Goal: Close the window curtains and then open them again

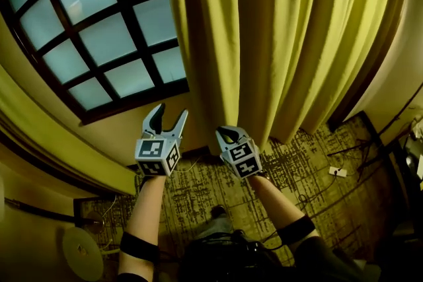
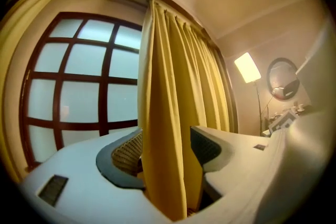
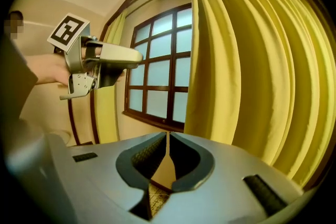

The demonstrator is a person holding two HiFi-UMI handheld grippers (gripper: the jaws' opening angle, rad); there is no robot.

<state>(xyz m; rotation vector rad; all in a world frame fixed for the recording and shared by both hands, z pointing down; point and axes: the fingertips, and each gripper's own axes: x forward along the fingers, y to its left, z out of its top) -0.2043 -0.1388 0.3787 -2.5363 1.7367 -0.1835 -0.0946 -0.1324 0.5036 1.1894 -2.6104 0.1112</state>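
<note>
A yellow right-hand curtain (image 1: 291, 36) hangs over the right half of the dark-framed window (image 1: 99, 30); its panes to the left stay uncovered. My left gripper (image 1: 168, 121) is at the curtain's left edge with its jaws apart. In the left gripper view that edge fold (image 2: 165, 128) hangs loose between the spread pads (image 2: 128, 152). My right gripper (image 1: 228, 135) sits just below the curtain's hem, shut with only a thin slit (image 3: 168, 136) and nothing in it. The left gripper (image 3: 131, 60) also shows at the upper left of the right gripper view. A second yellow curtain (image 1: 53, 135) is gathered at the window's left.
Patterned carpet (image 1: 310, 168) lies below, with cables and a white socket block (image 1: 338, 171) at the right. A round pale object (image 1: 82, 251) stands at the lower left. A lit lamp (image 2: 247, 66) and a round mirror (image 2: 283, 78) are by the right wall.
</note>
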